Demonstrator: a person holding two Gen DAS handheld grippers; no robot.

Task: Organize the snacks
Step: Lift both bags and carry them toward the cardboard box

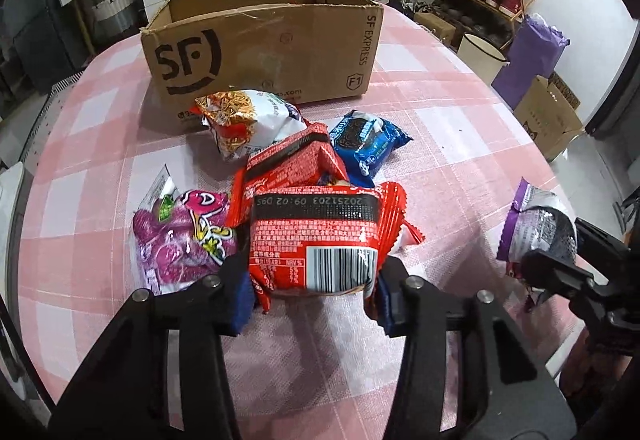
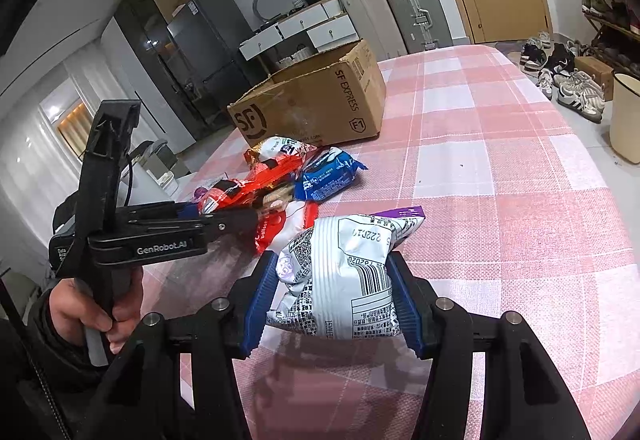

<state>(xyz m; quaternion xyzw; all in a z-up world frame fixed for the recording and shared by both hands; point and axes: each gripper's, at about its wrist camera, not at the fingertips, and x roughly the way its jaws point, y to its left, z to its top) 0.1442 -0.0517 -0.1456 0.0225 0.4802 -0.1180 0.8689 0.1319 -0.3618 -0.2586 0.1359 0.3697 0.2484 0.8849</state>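
My left tool clamped on red packet, bottom centre of frame. My right tool clamped on silver bag. Lift straight, clear pile, carry to cardboard box, top centre; avoid crushing.

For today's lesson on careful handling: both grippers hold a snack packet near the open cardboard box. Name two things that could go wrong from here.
1. The left gripper pinches the red packet at its barcode end, while a second red packet overlaps it; lifting may drag the pile.
2. The right gripper squeezes the puffy white packet; it could slip out or get crushed on the way to the cardboard box.
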